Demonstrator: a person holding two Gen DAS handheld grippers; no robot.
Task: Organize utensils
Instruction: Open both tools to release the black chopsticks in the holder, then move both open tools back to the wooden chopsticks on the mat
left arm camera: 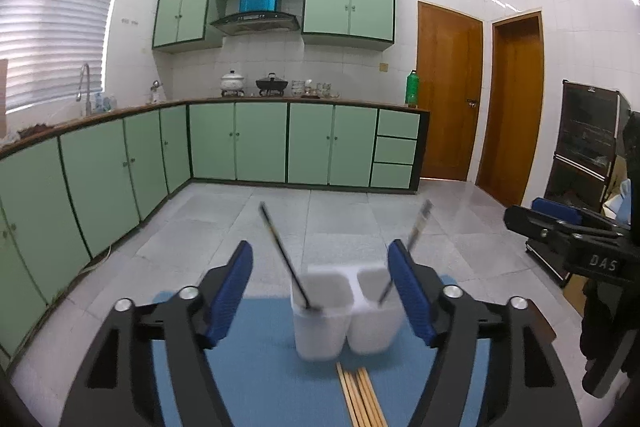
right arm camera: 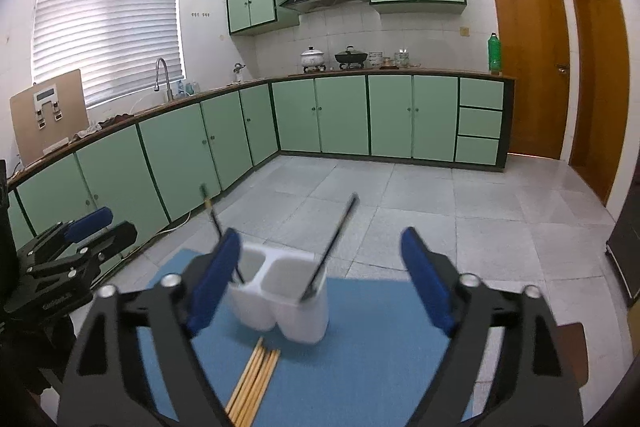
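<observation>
Left wrist view: left gripper [left arm camera: 320,291] fingers spread wide, nothing clamped. Right gripper [right arm camera: 320,277] likewise apart, empty. White two-compartment holder [left arm camera: 340,319] upright on blue mat [left arm camera: 256,367], one dark chopstick [left arm camera: 284,255] per compartment; wooden chopsticks [left arm camera: 360,399] lying just before it.

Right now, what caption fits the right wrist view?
Open right claw above a white two-cup holder with two dark chopsticks; wooden chopsticks wait on the blue mat.

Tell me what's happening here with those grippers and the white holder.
A person is sorting chopsticks with two handheld grippers. The white holder stands on a blue mat, with one dark chopstick leaning in each of its two compartments. Both the left gripper and the right gripper are open and hold nothing. A bundle of wooden chopsticks lies on the mat in front of the holder, not yet put away.
</observation>
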